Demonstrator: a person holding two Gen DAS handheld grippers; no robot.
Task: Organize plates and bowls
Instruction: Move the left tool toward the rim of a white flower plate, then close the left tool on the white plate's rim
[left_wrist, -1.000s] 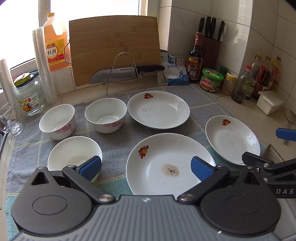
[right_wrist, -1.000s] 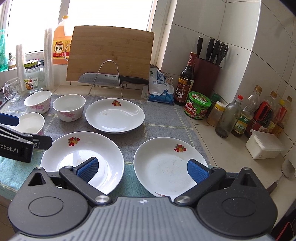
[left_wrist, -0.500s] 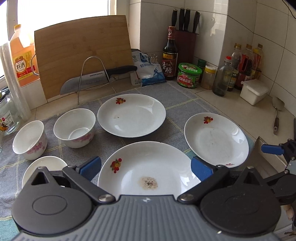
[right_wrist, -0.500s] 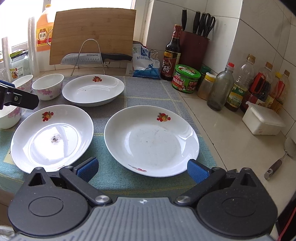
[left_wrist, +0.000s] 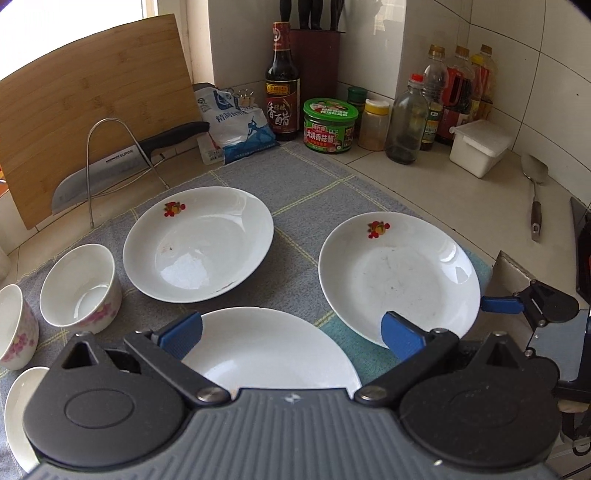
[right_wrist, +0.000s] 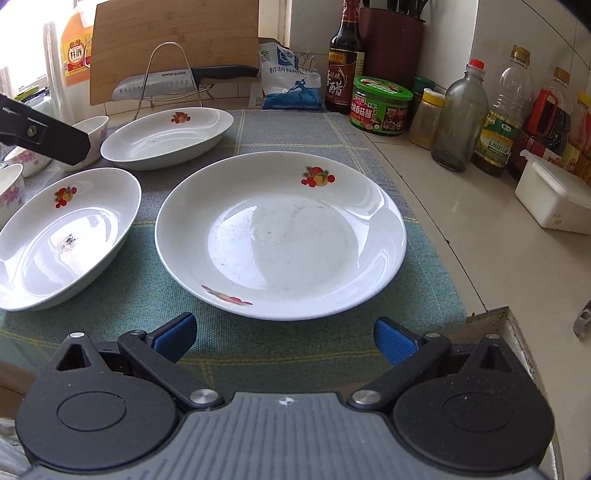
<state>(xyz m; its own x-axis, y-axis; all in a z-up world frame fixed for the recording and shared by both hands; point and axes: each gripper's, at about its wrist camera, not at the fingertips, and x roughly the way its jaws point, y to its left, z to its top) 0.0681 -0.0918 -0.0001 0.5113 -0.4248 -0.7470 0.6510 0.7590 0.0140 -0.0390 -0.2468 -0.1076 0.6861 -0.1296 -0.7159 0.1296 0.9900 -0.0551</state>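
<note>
Right claw (right_wrist: 282, 338): blue-padded fingers spread wide, nothing between them, poised just short of the near rim of the right plate (right_wrist: 280, 236).
Left claw (left_wrist: 291, 334): likewise wide apart and empty, above the near-left plate (left_wrist: 273, 350).

Right plate: white glazed, round, shallow, fruit motif on the rim, faint smears in the well; lies on the near right part of the cloth (right_wrist: 303, 129).
Near-left plate: same pattern. Only the right wrist view shows the dark crumb patch in its centre; in the left wrist view the claw body covers that part.
Far plate (left_wrist: 197, 243): same pattern, set behind the other two.
Bowls: a pink-flowered bowl (left_wrist: 79, 284) stands left of the far plate, a second bowl (left_wrist: 16, 328) at the left edge, and what may be a third, a white rim (left_wrist: 18, 413), at the near left, mostly cut off.

Cloth: woven, grey and green check, covering the pale worktop (right_wrist: 480, 229).
Far side: bamboo cutting board (left_wrist: 92, 107) leaning upright, cleaver (right_wrist: 184, 79) on a wire rack, salt bag (left_wrist: 236, 125), vinegar bottle (left_wrist: 282, 85), green-lidded jar (left_wrist: 330, 125), white lidded box (left_wrist: 480, 146), white tiled walls.
</note>
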